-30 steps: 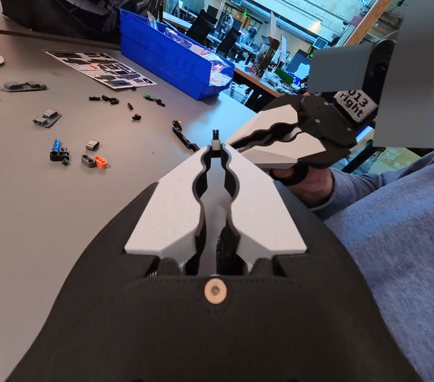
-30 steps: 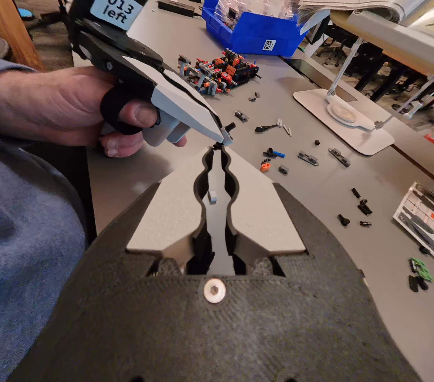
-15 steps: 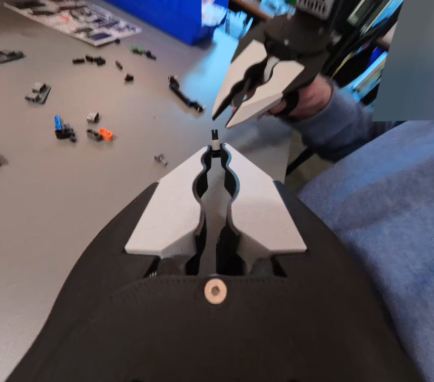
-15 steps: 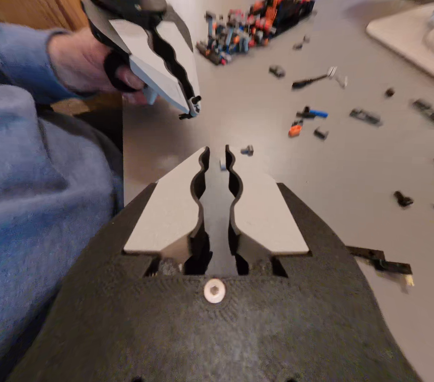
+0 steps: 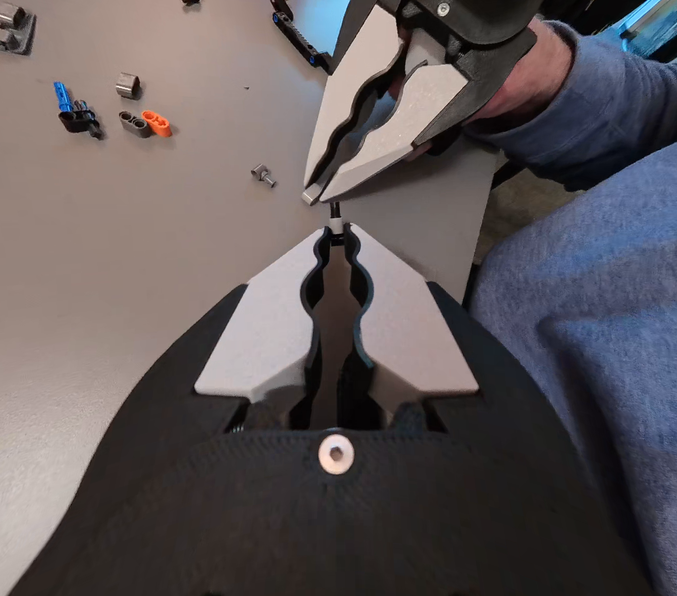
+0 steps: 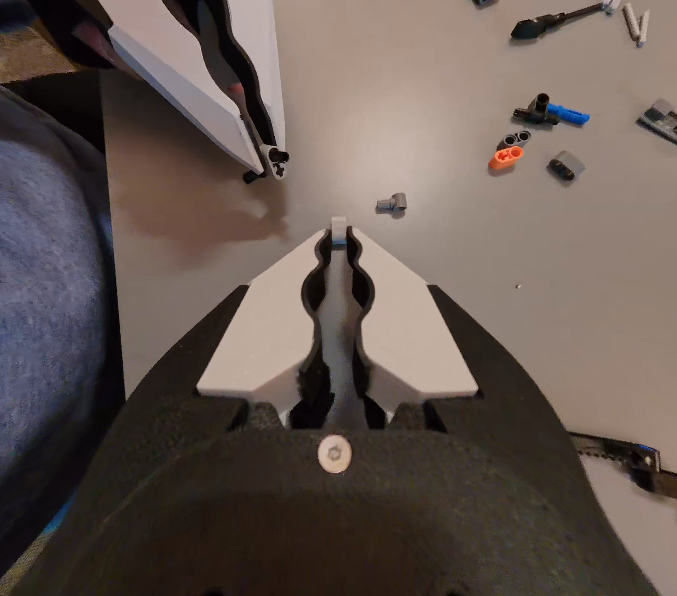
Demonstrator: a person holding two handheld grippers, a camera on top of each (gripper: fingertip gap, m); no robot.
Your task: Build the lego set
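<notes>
Firmly, a small light grey connector with a black pin is clamped at the tips of the left gripper, its long axis pointed forward along the fingers. A pale grey piece is pinched by the right gripper, protruding past the tips. Both are held close together above the grey table. An orange beam and a blue pin are seen farther out.

Matt grey table; plastic orange piece; knitted cloth sleeve.
</notes>
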